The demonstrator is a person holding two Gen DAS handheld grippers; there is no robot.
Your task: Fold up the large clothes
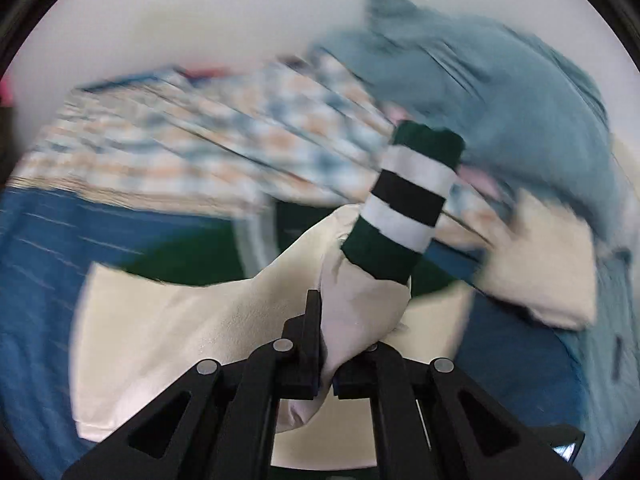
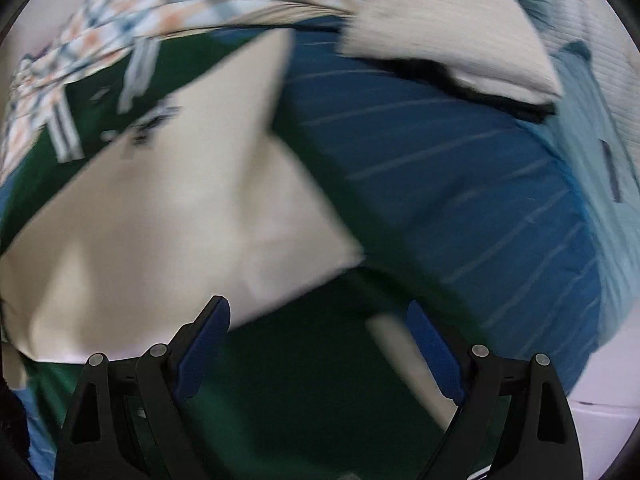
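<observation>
Two fingers of the left gripper point(image 1: 326, 344) clamp a cream sleeve point(image 1: 352, 300) with a green-and-white striped cuff point(image 1: 404, 204), raised over a blue striped sheet point(image 1: 36, 264) and a plaid shirt point(image 1: 168, 128); from the right wrist, the right gripper point(image 2: 320, 356) hangs wide and empty over the green-and-cream garment point(image 2: 168, 216) on that sheet point(image 2: 460, 168)

**Home bedroom, laundry on a bed**

Looks like a home bedroom: blue pinstriped bedsheet point(image 2: 460, 184) over a mattress, a loose pile of clothes on it, including a plaid shirt point(image 1: 192, 136), a grey-blue garment point(image 1: 500, 92), a folded cream knit point(image 2: 452, 28). Plain pale wall point(image 1: 200, 12) behind.
</observation>
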